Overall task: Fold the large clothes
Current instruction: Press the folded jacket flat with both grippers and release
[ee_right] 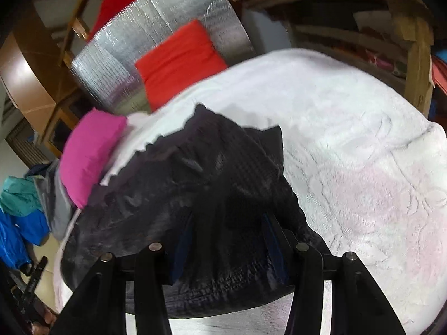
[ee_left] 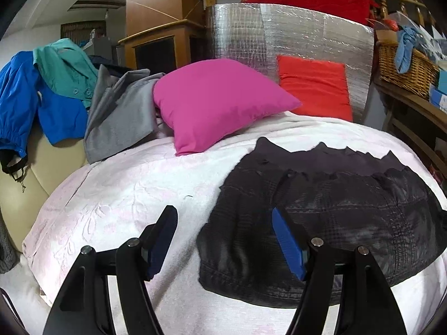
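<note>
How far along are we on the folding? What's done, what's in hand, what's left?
Looks done, or nearly: the dark plaid garment lies in a compact bundle on the white bedspread. In hand: nothing; the left gripper and right gripper are both open above it, gripping nothing. Left: the grey garment, blue jacket and teal shirt are heaped unfolded beside the pink pillow.

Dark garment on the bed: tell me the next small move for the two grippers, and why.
Probably lower the left gripper onto the near-left hem of the dark garment and close. Its fingers are open and straddle that edge over the white blanket, gripping nothing. The right gripper is also open over the cloth, so no fold can start until an edge is pinched.
</note>
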The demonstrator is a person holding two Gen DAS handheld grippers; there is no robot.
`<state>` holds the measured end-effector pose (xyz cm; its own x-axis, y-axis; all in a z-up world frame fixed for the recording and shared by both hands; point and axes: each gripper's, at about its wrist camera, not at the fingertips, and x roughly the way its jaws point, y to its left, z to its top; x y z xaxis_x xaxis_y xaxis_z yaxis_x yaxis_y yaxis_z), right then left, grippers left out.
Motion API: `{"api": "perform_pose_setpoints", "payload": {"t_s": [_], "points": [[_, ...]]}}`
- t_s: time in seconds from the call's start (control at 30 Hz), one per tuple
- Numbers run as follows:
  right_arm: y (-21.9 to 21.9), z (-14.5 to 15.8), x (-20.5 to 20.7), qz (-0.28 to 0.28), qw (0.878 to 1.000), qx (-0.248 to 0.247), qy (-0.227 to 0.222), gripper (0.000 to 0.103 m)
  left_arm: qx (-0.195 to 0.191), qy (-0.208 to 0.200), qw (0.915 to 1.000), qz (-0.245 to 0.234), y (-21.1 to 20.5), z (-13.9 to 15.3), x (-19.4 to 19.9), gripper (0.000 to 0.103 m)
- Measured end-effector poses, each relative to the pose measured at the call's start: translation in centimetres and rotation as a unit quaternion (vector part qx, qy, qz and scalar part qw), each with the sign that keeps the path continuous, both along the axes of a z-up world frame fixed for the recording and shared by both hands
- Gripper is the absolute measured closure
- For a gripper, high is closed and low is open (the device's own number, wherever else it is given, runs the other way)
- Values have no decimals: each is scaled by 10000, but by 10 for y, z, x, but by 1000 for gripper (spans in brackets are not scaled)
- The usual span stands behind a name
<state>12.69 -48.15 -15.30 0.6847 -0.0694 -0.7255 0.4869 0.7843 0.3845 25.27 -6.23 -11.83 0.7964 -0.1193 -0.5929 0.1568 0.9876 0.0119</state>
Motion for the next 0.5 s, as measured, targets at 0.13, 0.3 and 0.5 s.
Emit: {"api": "perform_pose_setpoints", "payload": {"t_s": [0.13, 0.3, 0.5], "points": [[3, -7, 7, 57, 9995, -173, 255, 49, 242, 447, 9983, -283, -22, -18, 8, 24], [5, 9, -7, -15, 9998, -205, -88, 49, 791, 1061, 9910, -222, -43, -46, 20, 24], [32, 31, -15, 277, 9934, -986, -515, 48, 467, 253, 9952, -818, -59, -22, -13, 17]]}}
